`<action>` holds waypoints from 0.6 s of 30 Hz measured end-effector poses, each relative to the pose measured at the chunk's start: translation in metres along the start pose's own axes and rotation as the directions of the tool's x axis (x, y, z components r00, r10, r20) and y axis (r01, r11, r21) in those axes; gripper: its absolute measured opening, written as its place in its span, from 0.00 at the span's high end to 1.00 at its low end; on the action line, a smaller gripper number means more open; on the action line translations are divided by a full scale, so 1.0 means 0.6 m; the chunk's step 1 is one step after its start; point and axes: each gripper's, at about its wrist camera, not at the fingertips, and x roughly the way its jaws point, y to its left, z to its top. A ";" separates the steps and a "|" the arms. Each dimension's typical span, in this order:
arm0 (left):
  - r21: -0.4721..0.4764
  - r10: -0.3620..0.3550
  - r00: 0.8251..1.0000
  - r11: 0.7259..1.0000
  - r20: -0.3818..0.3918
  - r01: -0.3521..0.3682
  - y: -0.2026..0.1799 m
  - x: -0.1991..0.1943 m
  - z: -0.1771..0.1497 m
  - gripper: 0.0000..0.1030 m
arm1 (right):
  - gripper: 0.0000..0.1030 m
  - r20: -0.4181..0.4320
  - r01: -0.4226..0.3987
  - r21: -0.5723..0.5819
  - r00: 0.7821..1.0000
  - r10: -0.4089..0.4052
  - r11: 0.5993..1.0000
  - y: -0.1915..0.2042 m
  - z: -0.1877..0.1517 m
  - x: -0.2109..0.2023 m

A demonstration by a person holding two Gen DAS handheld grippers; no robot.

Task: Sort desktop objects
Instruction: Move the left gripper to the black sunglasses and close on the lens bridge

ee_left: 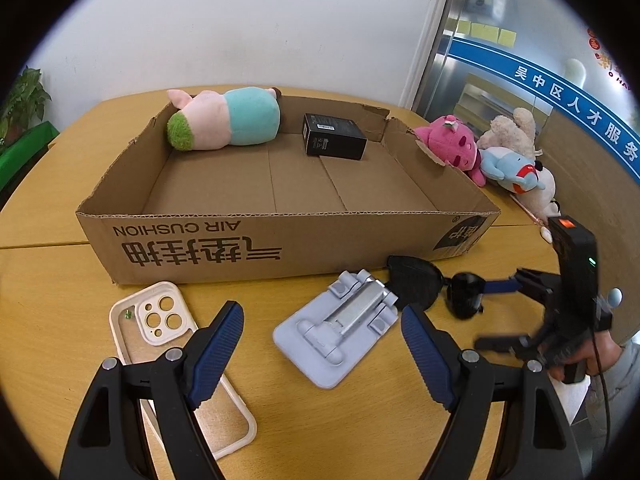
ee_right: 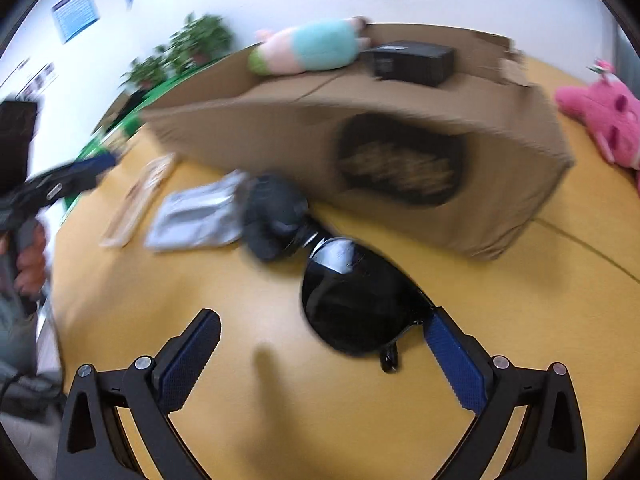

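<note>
A shallow cardboard box (ee_left: 280, 236) was set at the middle of the tabletop (ee_left: 48, 280) as the sorting bin; a pig plush (ee_left: 228, 120) and a small black carton (ee_left: 334, 136) were already laid inside along its far wall. Unsorted items were left in front of the box, within reach: a cream phone case (ee_left: 160, 340), a grey folding phone stand (ee_left: 340, 332) and black sunglasses (ee_right: 352, 300). More plush toys, among them a pink plush (ee_left: 452, 144), were piled outside the box at its right end.

The left gripper (ee_left: 320, 348) was held low over the phone stand with jaws spread wide and nothing between them, probably lined up for a grab. The right gripper (ee_right: 320, 360) was also held with jaws spread, one sunglasses lens lying between them near the right-hand pad, apparently touching it, though the right wrist view was motion-blurred. The sunglasses were judged the next pick, not yet pinched.
</note>
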 end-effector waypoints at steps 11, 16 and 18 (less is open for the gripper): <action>-0.026 -0.061 0.998 0.998 -0.034 0.060 -0.004 0.011 -0.002 0.21 | 0.01 0.043 0.080 -0.093 0.996 -0.076 0.992 0.053 0.005 -0.020; -0.055 -0.100 0.993 0.994 -0.060 0.097 -0.003 0.020 -0.002 0.21 | 0.15 -0.029 0.144 -0.131 0.988 -0.149 0.981 0.069 -0.005 0.019; -0.062 -0.127 0.989 0.990 -0.071 0.123 -0.008 0.028 -0.001 0.22 | 0.21 -0.042 0.169 -0.132 0.983 -0.176 0.977 0.077 -0.009 0.027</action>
